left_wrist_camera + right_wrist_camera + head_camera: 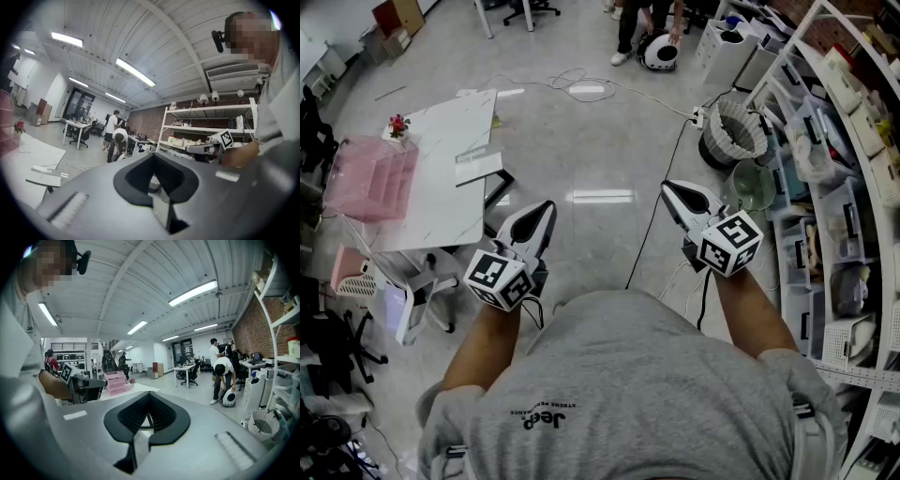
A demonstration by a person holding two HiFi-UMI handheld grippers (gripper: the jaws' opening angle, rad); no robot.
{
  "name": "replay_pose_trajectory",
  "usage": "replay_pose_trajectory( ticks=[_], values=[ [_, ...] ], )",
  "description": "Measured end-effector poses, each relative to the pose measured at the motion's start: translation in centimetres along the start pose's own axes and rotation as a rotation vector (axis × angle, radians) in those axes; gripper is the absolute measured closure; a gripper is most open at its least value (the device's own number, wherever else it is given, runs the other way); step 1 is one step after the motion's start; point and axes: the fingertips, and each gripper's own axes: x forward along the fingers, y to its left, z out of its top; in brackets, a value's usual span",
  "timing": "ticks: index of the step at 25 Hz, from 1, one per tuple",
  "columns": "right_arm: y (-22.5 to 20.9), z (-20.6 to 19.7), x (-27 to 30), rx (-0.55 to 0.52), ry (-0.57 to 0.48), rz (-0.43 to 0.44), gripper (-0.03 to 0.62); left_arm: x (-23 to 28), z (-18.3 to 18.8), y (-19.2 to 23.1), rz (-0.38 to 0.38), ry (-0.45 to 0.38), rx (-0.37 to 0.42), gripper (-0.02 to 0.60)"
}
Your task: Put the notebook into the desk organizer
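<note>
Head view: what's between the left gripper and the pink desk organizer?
In the head view, only a strip of floor and bare white tabletop separate the left gripper from the desk organizer.

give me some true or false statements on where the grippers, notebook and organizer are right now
1. The left gripper holds the notebook. False: it is shut and empty; the notebook lies on the white table.
2. The pink desk organizer stands on the white table. True.
3. The right gripper hangs over the white table. False: it is over the floor, to the table's right.
4. The notebook lies outside the pink desk organizer. True.
</note>
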Motion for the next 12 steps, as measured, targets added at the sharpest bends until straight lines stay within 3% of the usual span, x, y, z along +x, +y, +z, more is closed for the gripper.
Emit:
replay_pose_trajectory(
  ticks=[12],
  values=[
    [-0.67,0.07,0.44,-0.003,-0.002,-0.006,0.592,0.66,0.02,0.38,-0.003,0.000,0.002,0.531]
  ],
)
